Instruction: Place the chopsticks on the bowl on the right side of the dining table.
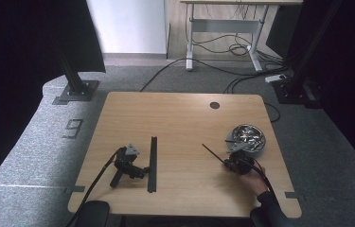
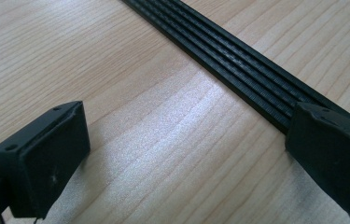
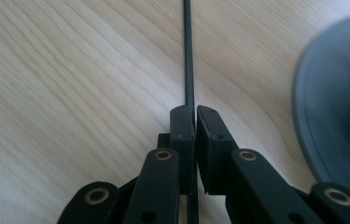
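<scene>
A long black ribbed rail point(image 1: 152, 163) lies on the wooden table point(image 1: 180, 123), left of the middle. My left gripper point(image 1: 142, 170) rests on the table beside it with no hand on it. In the left gripper view the left gripper point(image 2: 186, 135) stands open, with bare wood between the jaws and the rail point(image 2: 238, 70) running diagonally past the right jaw. A hand holds my right gripper point(image 1: 227, 163) near the right side. It is shut on a thin black rod point(image 1: 211, 153) that points away to the upper left. In the right gripper view the rod point(image 3: 189, 56) sticks straight out of the shut right gripper point(image 3: 195, 112).
A round metal bowl point(image 1: 246, 137) holding several small metal parts stands just behind the right gripper; its grey rim point(image 3: 331, 107) fills the right edge of the right gripper view. A cable hole point(image 1: 214, 105) sits near the table's far edge.
</scene>
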A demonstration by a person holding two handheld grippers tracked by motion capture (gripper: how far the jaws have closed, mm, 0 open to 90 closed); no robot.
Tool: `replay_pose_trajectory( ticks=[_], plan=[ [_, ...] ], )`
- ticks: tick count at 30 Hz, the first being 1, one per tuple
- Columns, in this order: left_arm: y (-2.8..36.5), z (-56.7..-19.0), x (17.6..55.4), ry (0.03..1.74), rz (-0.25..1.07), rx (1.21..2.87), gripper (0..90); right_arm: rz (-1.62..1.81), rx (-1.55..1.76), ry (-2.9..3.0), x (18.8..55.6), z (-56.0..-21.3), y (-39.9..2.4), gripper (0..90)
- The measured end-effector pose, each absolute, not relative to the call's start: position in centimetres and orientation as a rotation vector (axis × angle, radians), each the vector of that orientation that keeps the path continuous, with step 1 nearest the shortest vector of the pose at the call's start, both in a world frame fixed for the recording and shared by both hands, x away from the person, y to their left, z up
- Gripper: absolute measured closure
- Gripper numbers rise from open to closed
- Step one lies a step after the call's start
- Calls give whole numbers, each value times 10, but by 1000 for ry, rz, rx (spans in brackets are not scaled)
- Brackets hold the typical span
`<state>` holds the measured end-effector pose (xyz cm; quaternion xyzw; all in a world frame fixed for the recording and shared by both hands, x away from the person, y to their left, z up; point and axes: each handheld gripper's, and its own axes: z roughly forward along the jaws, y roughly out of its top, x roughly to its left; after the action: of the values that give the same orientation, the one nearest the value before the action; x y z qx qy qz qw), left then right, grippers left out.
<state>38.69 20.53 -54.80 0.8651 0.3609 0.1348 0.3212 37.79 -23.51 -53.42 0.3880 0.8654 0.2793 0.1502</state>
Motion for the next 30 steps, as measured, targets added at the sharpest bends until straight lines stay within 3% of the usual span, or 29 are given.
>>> replay_pose_trajectory(
  ticks=[18,23,30],
  plan=[
    [205,-548,387,948,354,2272,0,825,1218,2462,344,-535,-283,851],
    [205,-548,387,948,354,2273,0,775,1235,2464,349,-530,-285,657],
    [205,-548,387,950,354,2270,0,672,1209,2516,363,-509,-282,465]
  ],
)
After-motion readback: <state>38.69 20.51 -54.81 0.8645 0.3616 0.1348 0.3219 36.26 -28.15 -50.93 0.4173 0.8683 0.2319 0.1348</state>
